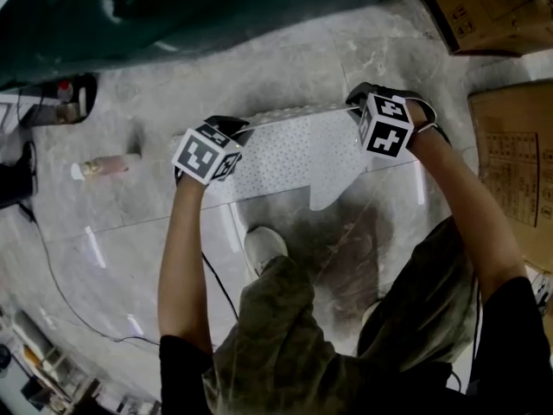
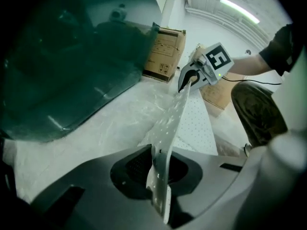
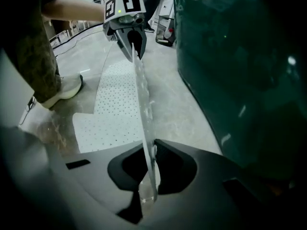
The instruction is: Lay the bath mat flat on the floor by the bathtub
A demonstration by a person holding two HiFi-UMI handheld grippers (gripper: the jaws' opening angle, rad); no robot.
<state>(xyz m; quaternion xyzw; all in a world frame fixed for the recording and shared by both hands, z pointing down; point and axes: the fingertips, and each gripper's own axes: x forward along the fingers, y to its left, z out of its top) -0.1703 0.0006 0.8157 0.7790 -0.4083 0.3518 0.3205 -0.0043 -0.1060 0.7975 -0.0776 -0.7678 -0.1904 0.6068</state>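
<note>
We hold the white perforated bath mat by its far edge. The left gripper pinches it near the left end and the right gripper near the right end, each pair of jaws pressed onto the thin sheet. That edge stands raised just beside the dark green bathtub, while the near part lies on the grey marble floor in front of our pale shoe.

From the head view the marker cubes hide both pairs of jaws, and the tub is cut off at the top. Print on the brown cardboard boxes at far right is too small to read. The pinkish bottle lying at left is too blurred to read.
</note>
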